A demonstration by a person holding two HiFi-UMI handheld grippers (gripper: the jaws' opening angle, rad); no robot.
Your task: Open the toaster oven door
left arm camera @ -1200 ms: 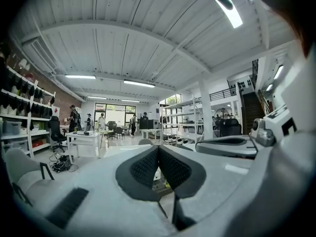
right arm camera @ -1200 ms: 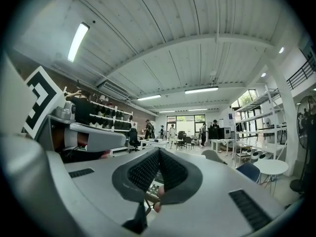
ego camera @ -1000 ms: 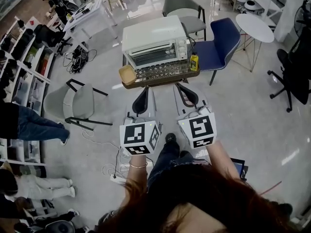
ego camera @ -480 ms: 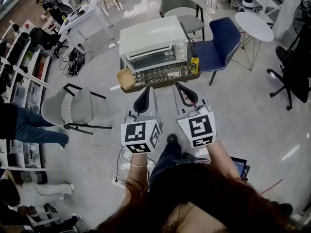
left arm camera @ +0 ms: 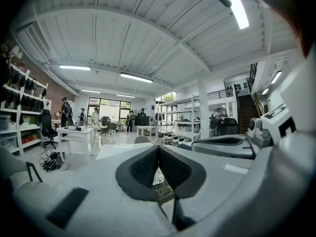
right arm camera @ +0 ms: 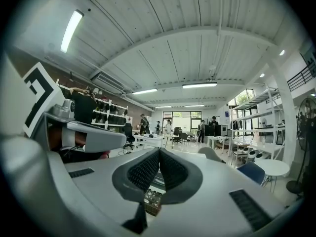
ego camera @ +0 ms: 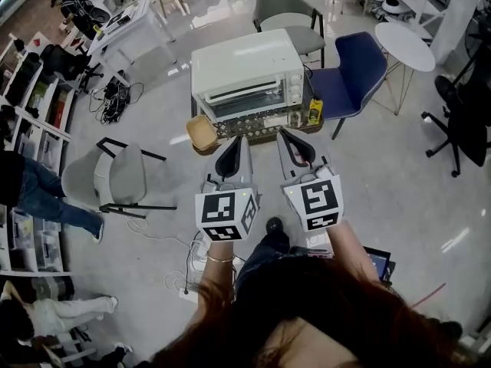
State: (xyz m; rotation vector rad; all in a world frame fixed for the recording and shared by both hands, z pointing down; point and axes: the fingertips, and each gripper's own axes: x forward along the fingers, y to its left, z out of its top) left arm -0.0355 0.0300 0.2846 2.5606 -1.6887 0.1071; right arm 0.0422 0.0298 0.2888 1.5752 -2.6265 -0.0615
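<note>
The white toaster oven (ego camera: 245, 71) stands on a low brown table (ego camera: 201, 147) in the head view, its glass door (ego camera: 244, 102) closed and facing me. My left gripper (ego camera: 235, 142) points at the table's front edge, a short way before the door's left half, shut and empty. My right gripper (ego camera: 290, 135) is beside it, before the oven's knob side, also shut with nothing held. In the left gripper view the black pads (left arm camera: 148, 167) meet and hide most of the oven. In the right gripper view the pads (right arm camera: 170, 169) also touch.
A wire rack (ego camera: 261, 121), a tan dish (ego camera: 202, 133) and a yellow bottle (ego camera: 314, 111) sit on the table before the oven. A blue chair (ego camera: 349, 67) and grey chair (ego camera: 285, 14) stand behind, a folding chair (ego camera: 115, 176) at left. A person (ego camera: 34, 194) is at far left.
Both grippers have moved forward together towards the oven; their tips now reach the table's front edge. Both have stayed shut.
</note>
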